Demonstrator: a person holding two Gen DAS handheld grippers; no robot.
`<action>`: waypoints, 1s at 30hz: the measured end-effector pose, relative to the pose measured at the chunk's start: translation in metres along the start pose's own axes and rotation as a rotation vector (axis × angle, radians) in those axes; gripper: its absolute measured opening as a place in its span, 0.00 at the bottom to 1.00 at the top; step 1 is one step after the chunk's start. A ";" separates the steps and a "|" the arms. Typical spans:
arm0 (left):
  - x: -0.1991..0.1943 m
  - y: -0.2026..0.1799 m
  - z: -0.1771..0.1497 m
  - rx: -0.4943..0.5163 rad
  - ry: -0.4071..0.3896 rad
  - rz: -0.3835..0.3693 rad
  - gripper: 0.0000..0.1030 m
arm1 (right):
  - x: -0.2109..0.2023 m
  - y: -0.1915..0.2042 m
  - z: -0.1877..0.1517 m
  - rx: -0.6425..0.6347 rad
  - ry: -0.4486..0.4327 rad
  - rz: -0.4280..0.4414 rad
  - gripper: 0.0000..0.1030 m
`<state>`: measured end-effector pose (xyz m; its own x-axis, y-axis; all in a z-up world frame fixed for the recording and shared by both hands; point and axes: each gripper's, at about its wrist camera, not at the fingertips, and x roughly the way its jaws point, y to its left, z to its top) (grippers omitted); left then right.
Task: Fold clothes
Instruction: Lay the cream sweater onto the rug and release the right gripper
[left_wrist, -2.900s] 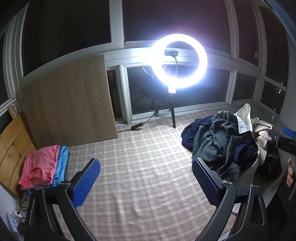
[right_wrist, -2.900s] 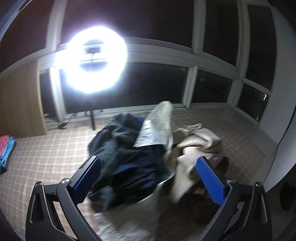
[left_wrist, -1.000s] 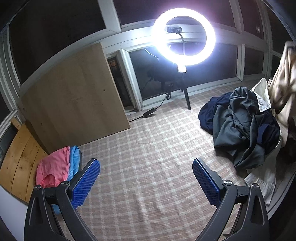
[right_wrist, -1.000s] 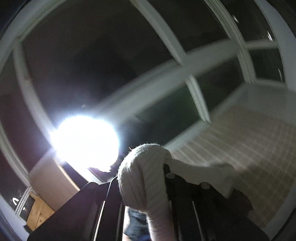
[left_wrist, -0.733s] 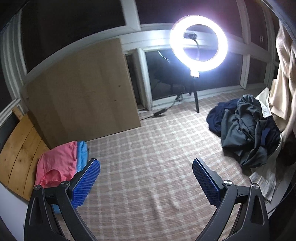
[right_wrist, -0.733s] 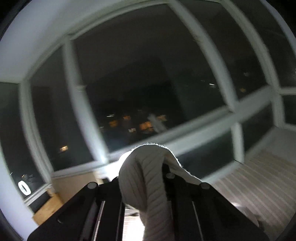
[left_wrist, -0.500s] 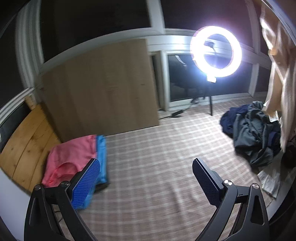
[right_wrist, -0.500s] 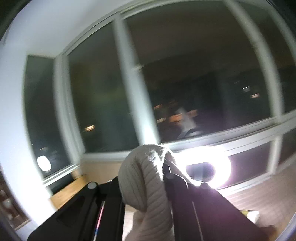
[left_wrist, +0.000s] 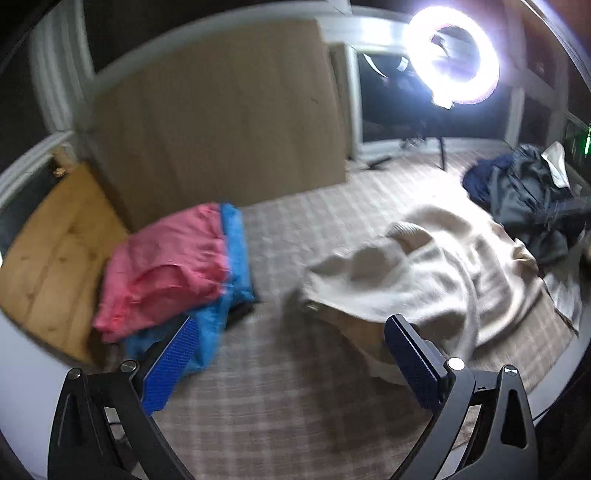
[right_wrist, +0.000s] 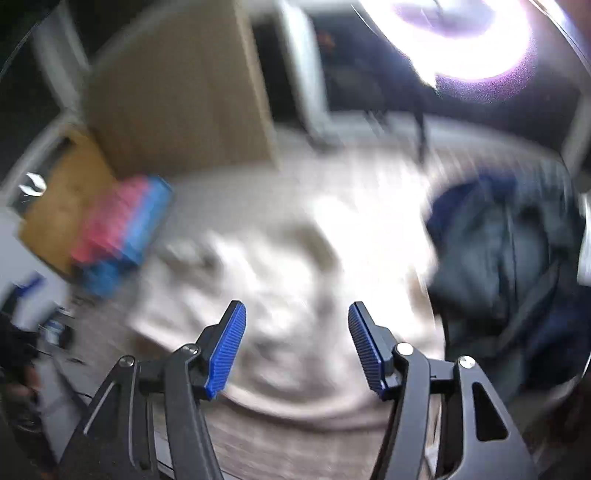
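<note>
A cream knitted sweater (left_wrist: 417, 273) lies crumpled on the checked cloth in the middle of the surface; it shows blurred in the right wrist view (right_wrist: 295, 266). My left gripper (left_wrist: 291, 365) is open and empty, just in front of the sweater's near edge. My right gripper (right_wrist: 295, 347) is open and empty, above the sweater. A folded pink garment (left_wrist: 166, 266) on a blue one (left_wrist: 232, 258) sits at the left.
A pile of dark unfolded clothes (left_wrist: 528, 199) lies at the right, also in the right wrist view (right_wrist: 509, 258). A lit ring light (left_wrist: 452, 62) stands at the back. A wooden board (left_wrist: 221, 118) leans behind the folded stack.
My right gripper held the cream sweater up in the air; now it has let go and the sweater lies on the cloth. Both cameras swung left and down.
</note>
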<state>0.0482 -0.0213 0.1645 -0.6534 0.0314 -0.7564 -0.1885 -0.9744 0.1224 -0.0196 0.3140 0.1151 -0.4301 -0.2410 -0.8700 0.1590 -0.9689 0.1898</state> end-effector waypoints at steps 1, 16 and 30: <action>0.008 -0.007 0.000 0.008 0.012 -0.029 0.98 | 0.014 -0.009 -0.016 0.016 0.041 -0.005 0.55; 0.116 -0.079 -0.001 -0.014 0.250 -0.377 0.20 | 0.072 0.009 -0.040 0.041 0.072 0.047 0.56; 0.042 0.070 -0.075 -0.495 0.180 -0.111 0.54 | 0.071 0.043 0.076 -0.287 0.023 0.086 0.65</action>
<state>0.0625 -0.1045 0.0931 -0.5050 0.1438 -0.8511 0.1472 -0.9572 -0.2491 -0.1109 0.2510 0.0964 -0.3840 -0.3172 -0.8671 0.4401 -0.8885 0.1301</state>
